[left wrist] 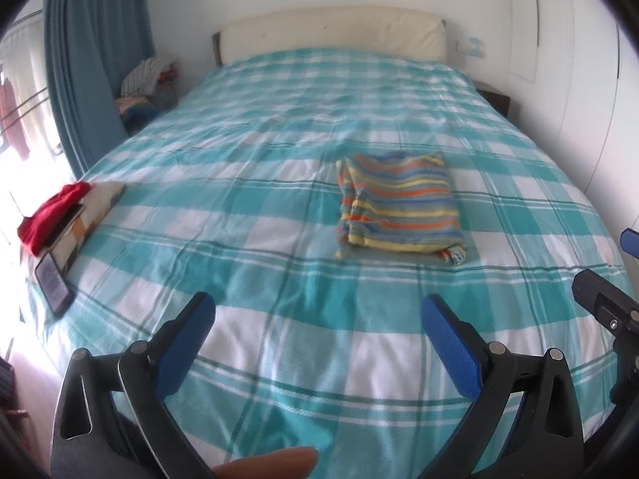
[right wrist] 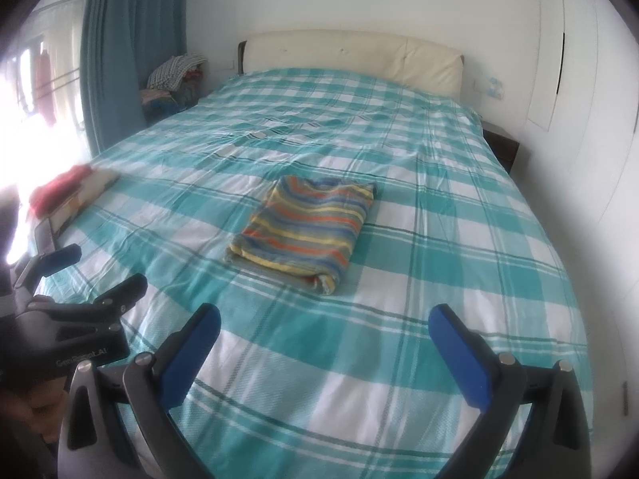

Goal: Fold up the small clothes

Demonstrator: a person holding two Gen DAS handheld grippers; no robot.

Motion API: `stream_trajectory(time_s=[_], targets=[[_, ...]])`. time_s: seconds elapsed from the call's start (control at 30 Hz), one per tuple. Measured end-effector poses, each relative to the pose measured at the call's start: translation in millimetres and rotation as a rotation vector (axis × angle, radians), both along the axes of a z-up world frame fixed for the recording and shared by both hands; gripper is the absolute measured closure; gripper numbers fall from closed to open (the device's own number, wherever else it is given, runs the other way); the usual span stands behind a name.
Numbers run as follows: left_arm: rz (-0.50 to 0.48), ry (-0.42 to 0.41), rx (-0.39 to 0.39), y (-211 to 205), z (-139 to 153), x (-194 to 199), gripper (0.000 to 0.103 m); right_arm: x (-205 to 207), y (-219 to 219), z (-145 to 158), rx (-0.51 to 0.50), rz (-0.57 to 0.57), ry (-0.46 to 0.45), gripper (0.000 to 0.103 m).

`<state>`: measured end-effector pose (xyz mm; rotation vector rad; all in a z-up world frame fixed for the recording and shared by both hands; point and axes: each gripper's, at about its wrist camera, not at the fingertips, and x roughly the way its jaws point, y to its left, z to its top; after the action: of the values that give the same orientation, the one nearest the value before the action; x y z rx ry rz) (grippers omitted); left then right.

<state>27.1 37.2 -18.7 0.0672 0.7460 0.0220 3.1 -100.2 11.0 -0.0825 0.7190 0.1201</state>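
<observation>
A small striped garment (left wrist: 399,209), in orange, yellow, blue and grey, lies folded into a rectangle on the teal and white checked bed cover (left wrist: 259,207). It also shows in the right wrist view (right wrist: 307,227). My left gripper (left wrist: 317,311) is open and empty, held above the bed's near end, short of the garment. My right gripper (right wrist: 325,321) is open and empty, also above the near end, short of the garment. The right gripper shows at the right edge of the left wrist view (left wrist: 607,271). The left gripper shows at the left edge of the right wrist view (right wrist: 104,271).
A red cloth (left wrist: 52,211) lies on a patterned box (left wrist: 88,219) at the bed's left edge, with a dark phone (left wrist: 52,283) beside it. A cream headboard (left wrist: 331,36) stands at the far end. A pile of clothes (left wrist: 147,80) and a blue curtain (left wrist: 88,60) are at the left.
</observation>
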Motion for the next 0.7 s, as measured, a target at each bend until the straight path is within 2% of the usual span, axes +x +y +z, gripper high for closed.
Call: stream_trajectory(time_s=[0.23,0.37,0.7], targets=[[0.0,0.024,0.003,3.9,7.3,-10.1,0.0,-13.1,7.4,5.2,0.026,0.053,0.012,0.001],[0.006,0.029,0.007,7.9,12.9,-18.0,0.0,-26.2,7.0,12.2,0.006,0.064,0.0,0.001],[0.018,-0.005,-0.002,10.8,27.9,-29.0,0.0,-41.1,14.4,29.9,0.007,0.086,-0.024,0.001]])
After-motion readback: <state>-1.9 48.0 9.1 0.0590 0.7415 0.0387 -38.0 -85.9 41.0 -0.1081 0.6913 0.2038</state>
